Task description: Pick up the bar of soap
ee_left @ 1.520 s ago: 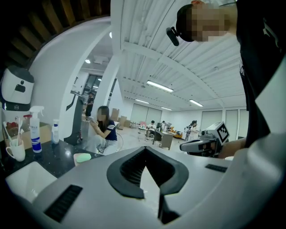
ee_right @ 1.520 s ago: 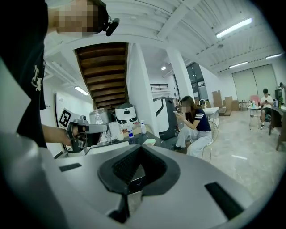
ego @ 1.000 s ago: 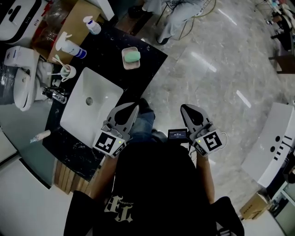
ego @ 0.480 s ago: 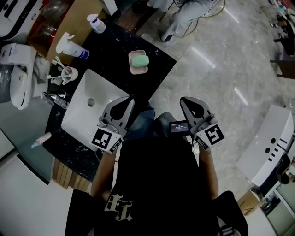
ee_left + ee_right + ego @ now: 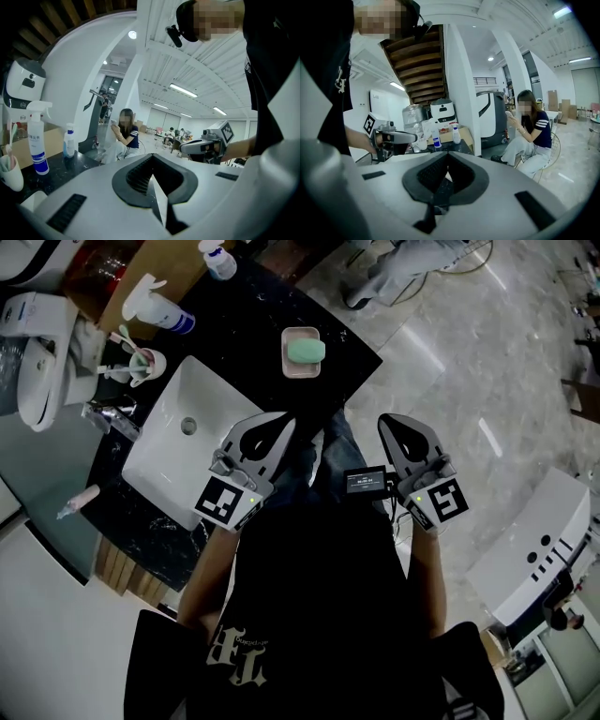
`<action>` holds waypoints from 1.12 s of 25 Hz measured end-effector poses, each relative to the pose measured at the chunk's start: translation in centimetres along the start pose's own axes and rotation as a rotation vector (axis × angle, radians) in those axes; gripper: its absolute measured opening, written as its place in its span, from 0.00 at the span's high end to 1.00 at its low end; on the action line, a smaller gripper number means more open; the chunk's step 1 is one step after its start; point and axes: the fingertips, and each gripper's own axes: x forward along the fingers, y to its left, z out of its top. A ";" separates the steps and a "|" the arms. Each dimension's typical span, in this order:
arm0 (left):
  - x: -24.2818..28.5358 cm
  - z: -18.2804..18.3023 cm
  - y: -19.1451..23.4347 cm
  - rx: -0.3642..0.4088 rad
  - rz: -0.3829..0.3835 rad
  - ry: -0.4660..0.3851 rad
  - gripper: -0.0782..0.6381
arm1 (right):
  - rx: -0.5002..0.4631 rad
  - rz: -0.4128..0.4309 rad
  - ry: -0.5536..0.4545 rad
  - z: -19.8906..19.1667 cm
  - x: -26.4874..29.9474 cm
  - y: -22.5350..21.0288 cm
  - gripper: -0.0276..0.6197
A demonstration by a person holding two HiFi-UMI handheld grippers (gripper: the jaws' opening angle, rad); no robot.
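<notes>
A green oval bar of soap [image 5: 306, 352] lies in a pink dish [image 5: 300, 373] on the black desk [image 5: 244, 315]. The left hand-held gripper [image 5: 278, 423] and right hand-held gripper [image 5: 387, 422], nearer, are closed and empty.

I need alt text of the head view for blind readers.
Seen from above, a person holds the left gripper and right gripper, jaws shut and empty, near a black counter where a green bar of soap lies in a dish beside a sink.

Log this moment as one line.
left claw: shut, empty | right claw: shut, empty | soap: on dish, not reached
</notes>
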 end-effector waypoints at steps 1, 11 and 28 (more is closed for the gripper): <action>0.2 -0.1 0.2 -0.002 0.002 0.004 0.88 | -0.001 0.009 -0.011 0.3 0.4 -0.1 0.94; 2.5 0.3 1.9 -0.020 0.068 0.002 0.88 | -0.008 0.084 0.000 0.8 2.7 -2.4 0.95; 7.1 -2.8 4.6 0.058 0.112 0.123 0.88 | -0.027 0.196 0.050 1.0 5.4 -6.2 0.94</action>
